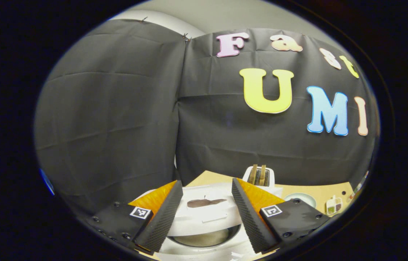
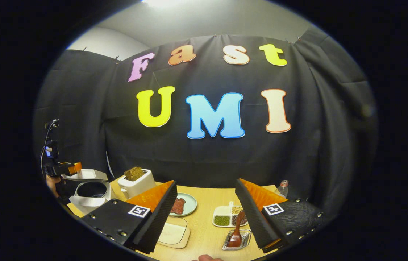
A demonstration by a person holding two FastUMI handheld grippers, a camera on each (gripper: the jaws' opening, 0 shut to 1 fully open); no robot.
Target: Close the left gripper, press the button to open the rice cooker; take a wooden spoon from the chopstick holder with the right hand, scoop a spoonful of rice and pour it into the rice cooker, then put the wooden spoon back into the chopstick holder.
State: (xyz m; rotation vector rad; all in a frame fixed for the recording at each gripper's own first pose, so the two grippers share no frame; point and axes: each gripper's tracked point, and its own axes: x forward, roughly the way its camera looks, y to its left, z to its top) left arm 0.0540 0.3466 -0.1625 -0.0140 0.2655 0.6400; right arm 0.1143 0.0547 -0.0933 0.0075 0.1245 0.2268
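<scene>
The cooker stands lid-up at the tabletop's left end, smooth white shell around a dark round pot, and the left gripper hovers above it, jaws wide and empty. The right gripper, equally wide and empty, faces the glossy wooden spoon leaning in its clear holder. That slim, slick handle could slip from an off-centre pinch, or tip the light holder.

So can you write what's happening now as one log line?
rice cooker: lid up | left gripper: open | right gripper: open | wooden spoon: in holder
</scene>
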